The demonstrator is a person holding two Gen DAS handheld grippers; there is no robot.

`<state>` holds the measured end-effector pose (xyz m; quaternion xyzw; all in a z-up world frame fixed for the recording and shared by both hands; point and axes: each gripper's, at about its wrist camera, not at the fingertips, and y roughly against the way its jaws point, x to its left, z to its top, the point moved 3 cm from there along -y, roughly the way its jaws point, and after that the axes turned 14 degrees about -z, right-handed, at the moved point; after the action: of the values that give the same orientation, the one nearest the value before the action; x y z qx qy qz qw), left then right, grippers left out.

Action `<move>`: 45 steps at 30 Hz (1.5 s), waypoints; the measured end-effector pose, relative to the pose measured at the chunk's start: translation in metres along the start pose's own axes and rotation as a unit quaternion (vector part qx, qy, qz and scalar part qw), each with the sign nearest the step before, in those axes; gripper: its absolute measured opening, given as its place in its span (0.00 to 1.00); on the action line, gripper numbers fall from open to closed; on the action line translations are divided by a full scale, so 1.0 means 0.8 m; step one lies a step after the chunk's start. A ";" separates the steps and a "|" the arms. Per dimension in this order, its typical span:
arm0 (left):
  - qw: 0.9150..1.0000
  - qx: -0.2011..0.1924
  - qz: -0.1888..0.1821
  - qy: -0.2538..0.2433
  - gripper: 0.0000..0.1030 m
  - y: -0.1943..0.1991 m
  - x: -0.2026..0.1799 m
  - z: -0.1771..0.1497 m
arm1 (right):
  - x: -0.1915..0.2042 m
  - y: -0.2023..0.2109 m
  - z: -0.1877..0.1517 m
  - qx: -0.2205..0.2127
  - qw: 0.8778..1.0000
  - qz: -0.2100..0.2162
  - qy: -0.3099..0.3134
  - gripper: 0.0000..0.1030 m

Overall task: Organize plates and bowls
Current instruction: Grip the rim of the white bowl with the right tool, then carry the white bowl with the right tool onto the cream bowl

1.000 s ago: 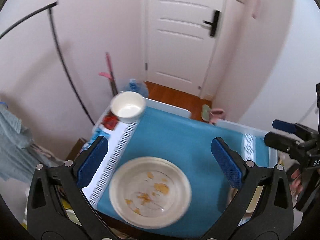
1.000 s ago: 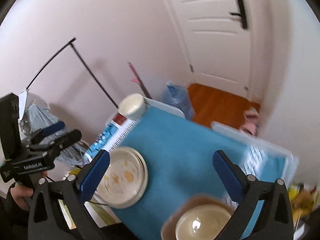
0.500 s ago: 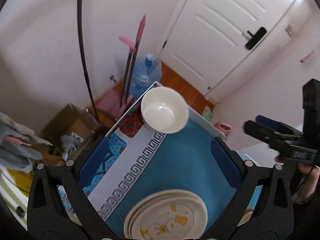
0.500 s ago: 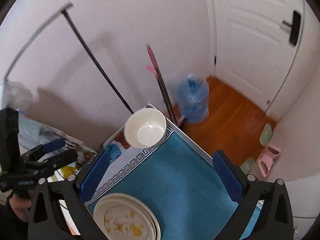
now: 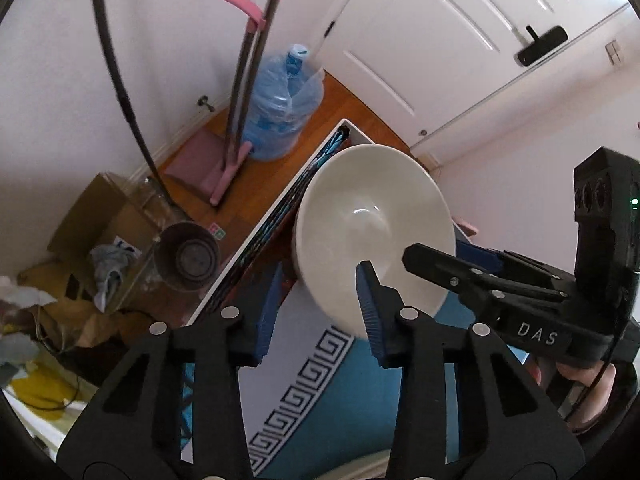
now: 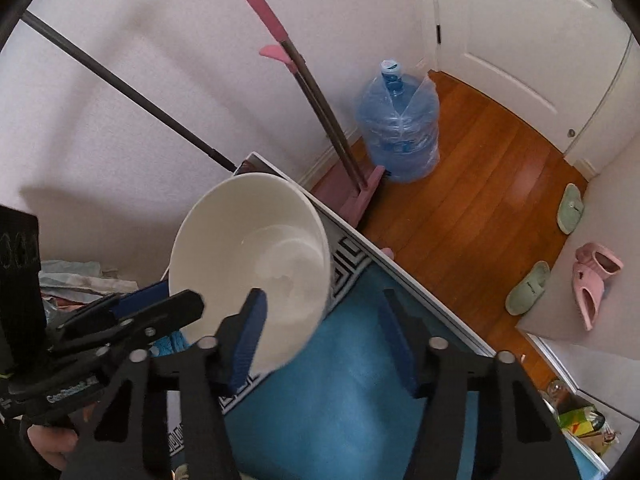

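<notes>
Both claws are on the white bowl (image 5: 372,216) now, so this is the pick-up step, caught mid-grab. The left gripper (image 5: 320,280) straddles the bowl's near wall, one finger down inside and the other outside it. Its jaws have just been closing with the rim between them, but I can't see the pads biting yet, so I'd call it unclenched. The right gripper (image 6: 322,298) straddles the opposite wall the same way. It has also just been closing, and there's clear daylight at its outer finger. The bowl sits right under both claws, on the far corner of the blue cloth (image 6: 360,380), close to the table edge. Next, I reckon, both need to finish the pinch evenly, then lift level. A lopsided squeeze could shove it off that corner.
</notes>
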<state>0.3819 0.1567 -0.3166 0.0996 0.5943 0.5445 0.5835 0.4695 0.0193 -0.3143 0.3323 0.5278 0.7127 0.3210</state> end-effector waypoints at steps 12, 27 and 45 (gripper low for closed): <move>1.000 -0.004 0.017 0.008 0.14 -0.016 0.016 0.013 | 0.007 -0.010 0.011 -0.006 0.999 -0.027 0.027 0.12; 1.000 0.001 0.019 -0.024 0.14 0.002 -0.020 -0.005 | 0.001 0.027 -0.010 -0.035 0.999 -0.042 -0.004 0.12; 0.988 0.050 -0.023 -0.146 0.14 0.032 -0.248 -0.168 | -0.113 0.208 -0.205 -0.074 0.986 -0.103 -0.111 0.12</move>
<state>0.3206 -0.0541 -0.2180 0.1930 0.5312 0.4800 0.6709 0.3699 -0.1817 -0.2021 0.3288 0.4659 0.6717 0.4728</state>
